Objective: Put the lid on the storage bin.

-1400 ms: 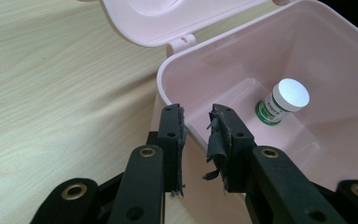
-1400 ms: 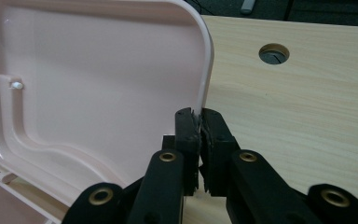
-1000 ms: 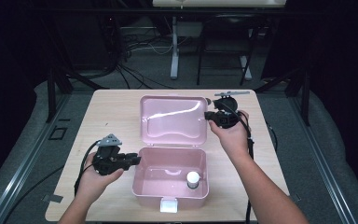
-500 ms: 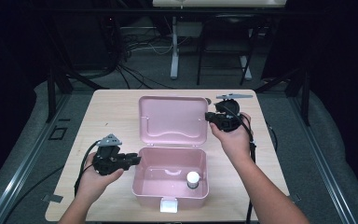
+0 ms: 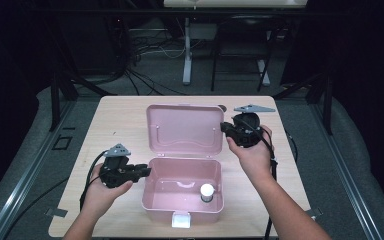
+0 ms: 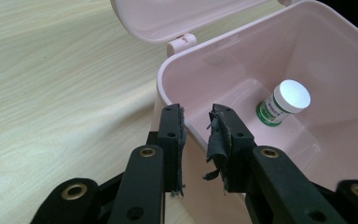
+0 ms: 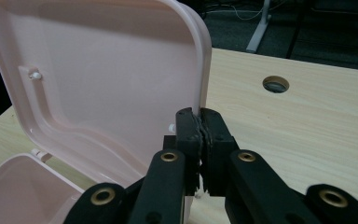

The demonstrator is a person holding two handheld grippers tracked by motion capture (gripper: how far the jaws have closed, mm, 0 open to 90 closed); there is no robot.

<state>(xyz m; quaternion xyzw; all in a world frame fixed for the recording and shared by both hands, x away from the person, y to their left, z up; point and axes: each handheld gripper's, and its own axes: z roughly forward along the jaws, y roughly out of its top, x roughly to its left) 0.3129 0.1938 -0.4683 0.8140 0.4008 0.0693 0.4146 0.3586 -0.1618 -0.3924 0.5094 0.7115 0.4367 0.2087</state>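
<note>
A pink plastic box (image 5: pixel 147 195) stands open on the wooden table, its lid (image 5: pixel 185 130) swung up behind it. A small white-capped bottle (image 5: pixel 207 191) with a green label stands inside at the right. My left gripper (image 5: pixel 147 171) straddles the box's left wall. In the left gripper view its jaws (image 6: pixel 196 121) are shut on that wall, one pad outside and one inside, with the bottle (image 6: pixel 282 102) beyond them. My right gripper (image 5: pixel 223 127) is shut on the lid's right edge. The right gripper view shows its pads (image 7: pixel 199 119) pinching the lid's rim (image 7: pixel 204 70).
The box's white latch (image 5: pixel 181 219) faces the table's front edge. A round cable hole (image 7: pixel 275 84) lies in the tabletop just right of the lid. Bare wood spreads left and right of the box. Beyond the table are a dark floor, cables and stand legs.
My right hand has shifted slightly right and up with the lid's edge still in its jaws. The left hand and the box base have stayed put.
</note>
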